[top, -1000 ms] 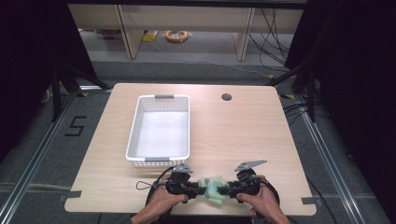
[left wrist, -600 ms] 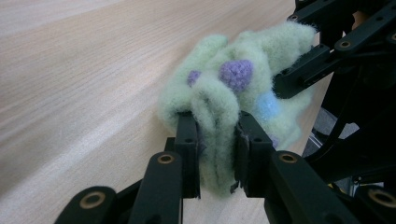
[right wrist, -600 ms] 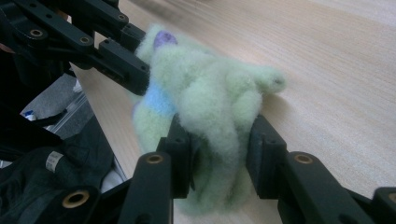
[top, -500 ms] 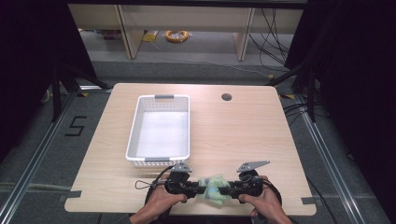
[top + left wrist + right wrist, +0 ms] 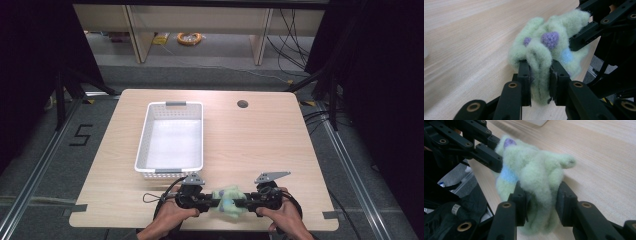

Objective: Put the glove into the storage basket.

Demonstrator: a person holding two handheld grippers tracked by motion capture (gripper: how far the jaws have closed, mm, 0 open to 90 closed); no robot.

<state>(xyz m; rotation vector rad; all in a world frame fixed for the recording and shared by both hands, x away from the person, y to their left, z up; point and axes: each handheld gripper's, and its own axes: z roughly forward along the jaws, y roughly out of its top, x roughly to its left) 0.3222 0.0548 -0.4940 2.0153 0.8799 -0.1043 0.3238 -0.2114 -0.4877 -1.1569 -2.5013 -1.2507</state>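
High view: the left gripper [image 5: 210, 202] and right gripper [image 5: 243, 202] face each other at the table's [image 5: 260, 145] near edge, the fuzzy green sock [image 5: 228, 198] bunched between them; a white basket [image 5: 172, 140] sits beyond the left gripper. Left gripper view: its jaws pinch a sock fold. Right gripper view: its jaws clamp the other end.

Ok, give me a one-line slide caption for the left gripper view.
Left hand-held gripper pinching a fuzzy green cloth with purple and blue dots, the right hand-held gripper clamping its far side.

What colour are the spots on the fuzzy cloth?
Purple and blue spots on the pale green fuzzy cloth; left gripper view.
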